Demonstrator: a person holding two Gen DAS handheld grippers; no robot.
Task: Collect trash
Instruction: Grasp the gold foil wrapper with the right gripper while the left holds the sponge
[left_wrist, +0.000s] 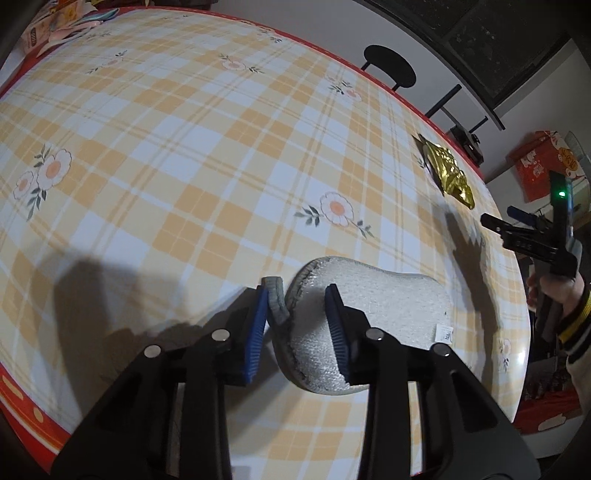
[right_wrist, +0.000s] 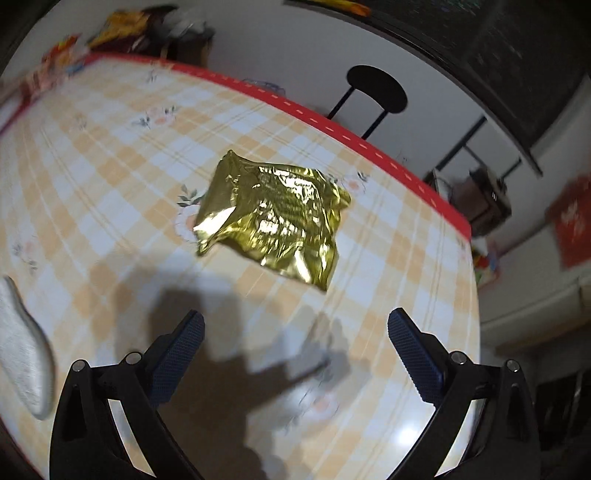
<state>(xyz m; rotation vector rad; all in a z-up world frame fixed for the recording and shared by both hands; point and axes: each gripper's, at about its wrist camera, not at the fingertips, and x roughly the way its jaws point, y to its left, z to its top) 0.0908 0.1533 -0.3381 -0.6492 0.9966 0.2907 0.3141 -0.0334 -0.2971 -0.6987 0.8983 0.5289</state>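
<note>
Left gripper pinched the grey insole's folded edge, heel hidden behind fingers; right gripper gaped wide, empty, near blurred gold wrapper on checked tablecloth

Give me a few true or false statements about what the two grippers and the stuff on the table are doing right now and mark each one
1. The left hand-held gripper grips a grey-white sponge pad. True.
2. The right hand-held gripper is shut on the gold foil wrapper. False: it is open, short of the wrapper.
3. The wrapper lies on the checked tablecloth. True.
4. The wrapper rests on top of the sponge pad. False: they lie apart.
5. A black stool stands beyond the table. True.
</note>
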